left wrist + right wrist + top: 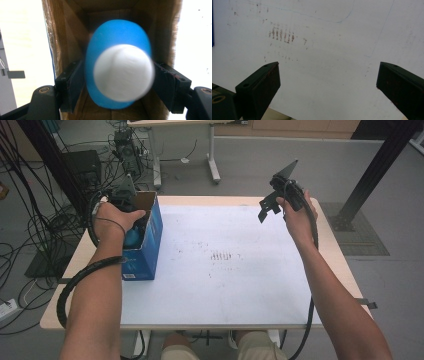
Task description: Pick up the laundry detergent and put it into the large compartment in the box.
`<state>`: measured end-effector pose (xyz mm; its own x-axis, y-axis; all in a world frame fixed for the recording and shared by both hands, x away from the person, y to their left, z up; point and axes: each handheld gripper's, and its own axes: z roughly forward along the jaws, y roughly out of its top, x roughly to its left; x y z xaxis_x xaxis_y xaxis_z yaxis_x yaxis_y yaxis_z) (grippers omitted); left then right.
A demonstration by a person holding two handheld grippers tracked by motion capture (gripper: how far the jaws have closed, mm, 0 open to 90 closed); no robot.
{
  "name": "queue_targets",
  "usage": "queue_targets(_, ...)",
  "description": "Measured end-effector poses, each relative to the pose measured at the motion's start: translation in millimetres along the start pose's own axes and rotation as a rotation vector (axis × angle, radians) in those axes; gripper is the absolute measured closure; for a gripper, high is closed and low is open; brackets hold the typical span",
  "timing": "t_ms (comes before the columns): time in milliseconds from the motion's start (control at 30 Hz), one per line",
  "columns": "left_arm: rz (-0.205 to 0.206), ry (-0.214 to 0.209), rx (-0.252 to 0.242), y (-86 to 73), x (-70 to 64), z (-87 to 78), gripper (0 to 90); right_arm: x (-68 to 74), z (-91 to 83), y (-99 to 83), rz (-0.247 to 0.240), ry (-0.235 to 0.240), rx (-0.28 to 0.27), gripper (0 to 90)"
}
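An open blue carton (146,251) with a brown cardboard inside (65,35) stands at the table's left. My left gripper (128,206) reaches down into its open top. Its jaws press on both sides of a rounded blue object with a white round end (119,67), which shows as a blue patch (133,238) at the box mouth. That left gripper (118,73) is shut on it. My right gripper (268,208) is held in the air over the table's far right, open. Below the right gripper (328,73) lies bare white tabletop.
The white table sheet (225,270) carries brownish smudge marks (222,255) near its middle (282,33). Black cables (30,227) crowd the floor at left. A dark post base (350,222) stands at right, and another table's legs (214,167) stand behind.
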<state>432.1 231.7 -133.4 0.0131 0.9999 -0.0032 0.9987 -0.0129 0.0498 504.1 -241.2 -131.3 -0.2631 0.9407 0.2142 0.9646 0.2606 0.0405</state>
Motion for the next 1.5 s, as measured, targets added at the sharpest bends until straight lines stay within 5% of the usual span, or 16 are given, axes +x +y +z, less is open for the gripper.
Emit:
queue_targets(500,0.113,0.033,-0.060,-9.2,-10.1,-58.7,22.8,-1.1,-0.1,-0.7,0.000,0.002,-0.002,5.0)
queue_targets(733,0.269,0.041,-0.107,-4.4,-38.4,-86.2,20.6,0.9,2.3,3.1,0.004,-0.003,0.010,5.0)
queue_targets(900,0.421,0.039,-0.128,2.5,-71.7,-97.8,17.1,-0.8,3.0,5.6,0.009,-0.005,0.014,5.0)
queue_targets(1133,0.602,0.030,-0.128,7.4,-116.9,-95.4,12.1,-8.3,2.2,5.3,0.027,-0.002,0.016,5.0)
queue_targets(1500,0.893,-0.010,-0.152,0.2,-166.2,-93.0,10.6,-17.8,1.9,6.3,0.049,0.006,0.027,5.0)
